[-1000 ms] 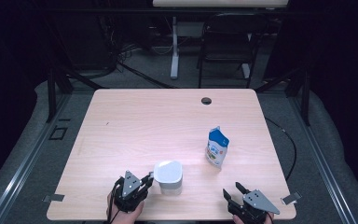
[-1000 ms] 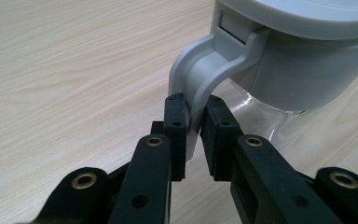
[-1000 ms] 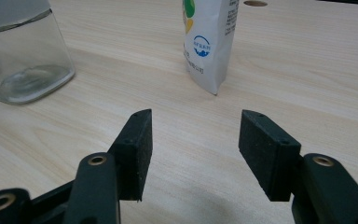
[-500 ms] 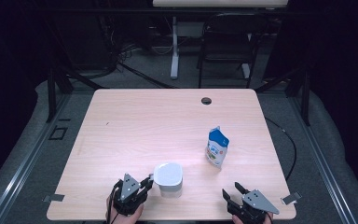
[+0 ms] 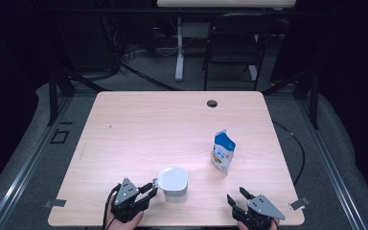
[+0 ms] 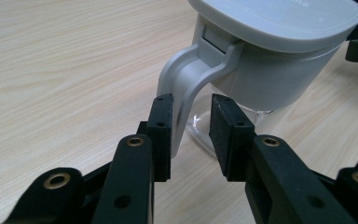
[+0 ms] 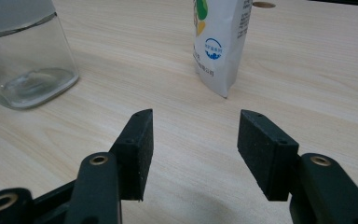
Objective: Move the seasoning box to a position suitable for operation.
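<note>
Left gripper (image 6: 189, 135) has just been opening, its jaws loosely straddling the grey handle (image 6: 186, 88) of the upright lidded glass pitcher (image 5: 173, 184) at the bench's (image 5: 139, 129) near edge; the handle points toward it.

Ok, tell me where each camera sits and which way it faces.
High view: above the near edge, facing down on the table; both hands and grippers show.
Left gripper view: on the left gripper, facing the jug handle between its just-opened jaws.
Right gripper view: on the right gripper, facing the pouch.
All share the jug.
</note>
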`<move>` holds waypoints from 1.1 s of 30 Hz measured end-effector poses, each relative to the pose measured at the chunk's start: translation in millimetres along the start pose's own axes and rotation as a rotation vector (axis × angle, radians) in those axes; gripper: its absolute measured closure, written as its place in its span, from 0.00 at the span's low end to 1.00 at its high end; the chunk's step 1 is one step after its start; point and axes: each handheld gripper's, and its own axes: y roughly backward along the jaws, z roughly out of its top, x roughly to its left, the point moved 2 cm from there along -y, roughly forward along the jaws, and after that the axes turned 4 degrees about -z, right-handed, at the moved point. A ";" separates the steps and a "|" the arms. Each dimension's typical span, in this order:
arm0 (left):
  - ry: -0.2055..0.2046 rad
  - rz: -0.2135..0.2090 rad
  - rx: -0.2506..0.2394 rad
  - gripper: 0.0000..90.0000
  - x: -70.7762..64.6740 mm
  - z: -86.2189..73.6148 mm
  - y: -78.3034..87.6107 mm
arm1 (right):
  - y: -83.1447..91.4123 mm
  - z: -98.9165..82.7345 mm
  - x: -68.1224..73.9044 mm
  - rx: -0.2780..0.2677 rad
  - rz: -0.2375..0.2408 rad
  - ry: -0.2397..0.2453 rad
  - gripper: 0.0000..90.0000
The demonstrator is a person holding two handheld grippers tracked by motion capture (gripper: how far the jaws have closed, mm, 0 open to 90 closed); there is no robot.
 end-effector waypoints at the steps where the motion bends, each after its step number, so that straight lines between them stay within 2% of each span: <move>1: 0.004 -0.007 -0.004 0.77 0.1 0.2 1.3 | 0.4 0.4 0.5 0.002 0.000 0.003 0.51; 5: -0.002 -0.020 -0.004 0.76 0.0 2.7 5.7 | 1.1 2.4 3.3 0.004 0.006 0.010 0.51; 9: 0.011 -0.024 -0.001 0.76 1.8 5.1 10.5 | 1.6 5.3 7.7 0.002 0.015 0.035 0.53; 19: 0.032 -0.022 -0.036 0.79 9.1 15.1 24.1 | -0.7 12.3 17.2 0.005 0.040 0.071 0.57; 26: 0.030 -0.011 -0.019 0.78 15.0 19.2 23.8 | -2.3 20.0 24.1 0.000 0.046 0.114 0.57; 33: 0.037 -0.016 -0.029 0.73 19.6 22.5 24.8 | -6.4 20.4 26.4 0.009 0.067 0.106 0.57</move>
